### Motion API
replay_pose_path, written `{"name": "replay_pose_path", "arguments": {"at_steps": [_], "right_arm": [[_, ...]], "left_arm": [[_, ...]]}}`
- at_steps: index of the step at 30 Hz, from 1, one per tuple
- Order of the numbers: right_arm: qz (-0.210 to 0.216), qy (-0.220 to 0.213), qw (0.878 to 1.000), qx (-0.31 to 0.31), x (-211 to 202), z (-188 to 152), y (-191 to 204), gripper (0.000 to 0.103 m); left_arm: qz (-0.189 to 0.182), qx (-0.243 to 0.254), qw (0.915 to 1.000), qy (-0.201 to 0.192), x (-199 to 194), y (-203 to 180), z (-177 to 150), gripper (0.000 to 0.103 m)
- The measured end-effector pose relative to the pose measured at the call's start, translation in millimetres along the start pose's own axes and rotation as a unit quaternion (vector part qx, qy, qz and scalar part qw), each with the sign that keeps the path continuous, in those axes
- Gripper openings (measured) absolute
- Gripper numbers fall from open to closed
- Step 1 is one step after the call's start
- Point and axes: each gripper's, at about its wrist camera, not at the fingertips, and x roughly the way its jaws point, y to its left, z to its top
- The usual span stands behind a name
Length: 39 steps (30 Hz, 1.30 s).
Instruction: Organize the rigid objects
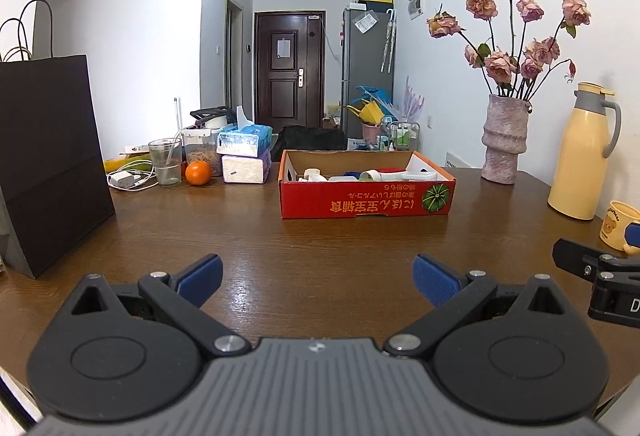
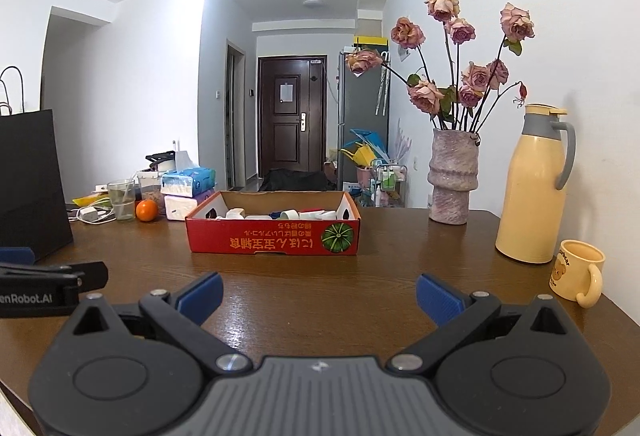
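Note:
A red cardboard box sits on the brown wooden table, holding several white, blue and red plastic items. My left gripper is open over the table's near side, well short of the box, nothing between its blue pads. My right gripper is open too, also short of the box and empty. Part of the right gripper's body shows at the right edge of the left wrist view; the left gripper's shows at the left edge of the right wrist view.
A black paper bag stands at the left. Behind it lie a charger, a glass, an orange and tissue packs. At the right stand a vase of dried roses, a yellow thermos and a yellow mug.

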Motion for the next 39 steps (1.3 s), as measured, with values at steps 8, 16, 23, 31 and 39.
{"name": "replay_pose_path", "arguments": {"at_steps": [8, 16, 23, 31, 39], "right_arm": [[-0.002, 0.002, 1.0, 0.001, -1.8, -1.8, -0.7, 0.103], [-0.002, 0.007, 1.0, 0.002, 2.2, -3.1, -1.5, 0.103], [-0.002, 0.008, 1.0, 0.002, 3.5, -3.2, -1.7, 0.103], [-0.003, 0.01, 1.0, 0.001, 5.8, -3.3, -1.3, 0.103], [-0.003, 0.01, 1.0, 0.001, 5.7, -3.3, -1.1, 0.103]], "left_arm": [[0.0, 0.002, 1.0, 0.002, -2.1, -0.2, -1.4, 0.103], [-0.001, 0.002, 1.0, 0.004, -0.2, -1.2, -1.3, 0.103], [-0.002, 0.003, 1.0, 0.005, 1.8, -1.5, -0.9, 0.103], [-0.003, 0.003, 1.0, 0.008, 4.4, -1.2, -1.6, 0.103], [-0.002, 0.003, 0.9999, 0.01, 6.1, -0.9, -2.8, 0.103]]}}
